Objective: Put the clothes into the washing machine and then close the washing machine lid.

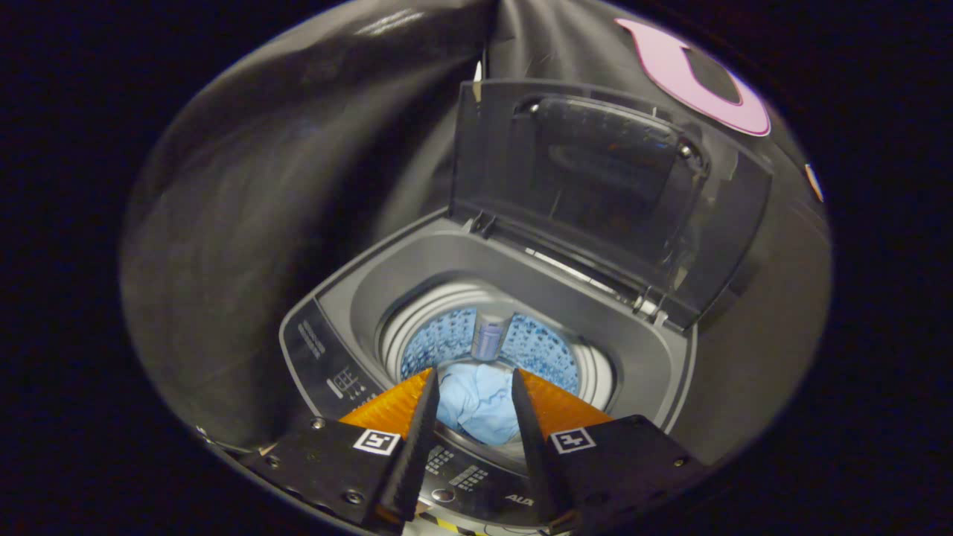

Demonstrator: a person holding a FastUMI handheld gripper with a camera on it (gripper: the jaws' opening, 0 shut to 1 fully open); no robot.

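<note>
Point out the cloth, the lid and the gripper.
light blue cloth (476, 406), gripper view, crumpled middle, inside drum.
washer lid (595, 186), gripper view, raised panel centre.
gripper (474, 383), gripper view, midway between open fingertips.

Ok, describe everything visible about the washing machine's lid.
The dark translucent plastic lid stands raised, tilted back on hinges at the grey top-loading washing machine's rear rim. A long dark handle crosses its upper part. Nothing touches it; the open gripper hovers over the drum, light blue cloth below between its fingers.

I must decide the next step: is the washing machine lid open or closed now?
Open. The lid stands raised behind the drum, where light blue clothes lie, seen between the open gripper fingers.
</note>
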